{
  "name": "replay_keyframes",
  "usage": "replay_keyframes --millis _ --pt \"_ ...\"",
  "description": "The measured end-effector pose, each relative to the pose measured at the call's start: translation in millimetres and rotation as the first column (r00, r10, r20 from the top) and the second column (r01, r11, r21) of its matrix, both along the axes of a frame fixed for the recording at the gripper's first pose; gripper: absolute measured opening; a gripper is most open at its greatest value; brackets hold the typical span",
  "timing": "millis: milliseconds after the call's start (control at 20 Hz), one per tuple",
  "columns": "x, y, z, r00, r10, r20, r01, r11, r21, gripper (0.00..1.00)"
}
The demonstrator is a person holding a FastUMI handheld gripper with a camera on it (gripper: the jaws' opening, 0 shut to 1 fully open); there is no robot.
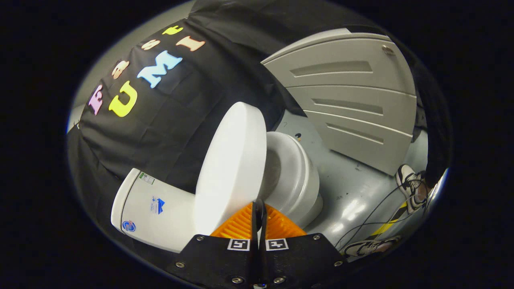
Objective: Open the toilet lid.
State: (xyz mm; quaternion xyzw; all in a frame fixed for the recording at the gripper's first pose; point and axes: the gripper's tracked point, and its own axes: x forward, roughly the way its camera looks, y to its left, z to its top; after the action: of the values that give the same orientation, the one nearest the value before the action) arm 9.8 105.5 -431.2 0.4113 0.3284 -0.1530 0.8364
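Although the view is rolled hard to one side, the layout reads plainly: a grey panelled door (353,100) stands beyond a grey floor (353,192), and black cloth (160,120) hangs behind the toilet. Its tank (156,208) sits against the cloth, the bowl (297,180) reaches out toward the door, and the lid (233,160) is already raised, its broad face near upright and leaning back toward the tank, with the seat exposed below.

From the gripper (259,208) the lid lies just ahead, its free edge at the fingertips; the long axis runs away from them, up toward the cloth. Jaws are drawn almost together, a thin gap between; whether they pinch the lid's rim I cannot tell. Judging by this, the opening is nearly done.

A shoe (409,184) and cables (373,224) lie on the floor, well apart.
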Motion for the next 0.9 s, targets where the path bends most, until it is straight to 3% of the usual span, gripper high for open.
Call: replay_keyframes --millis 300,550,900 --pt "12.8 15.8 50.0 0.998 0.055 0.008 -0.053 0.988 -0.142 0.0" --pt "19.1 30.8 77.7 1.0 0.015 -0.015 -0.018 0.981 -0.196 0.0" --pt "25.1 44.5 100.2 0.996 0.08 -0.038 -0.089 0.93 -0.356 0.0"
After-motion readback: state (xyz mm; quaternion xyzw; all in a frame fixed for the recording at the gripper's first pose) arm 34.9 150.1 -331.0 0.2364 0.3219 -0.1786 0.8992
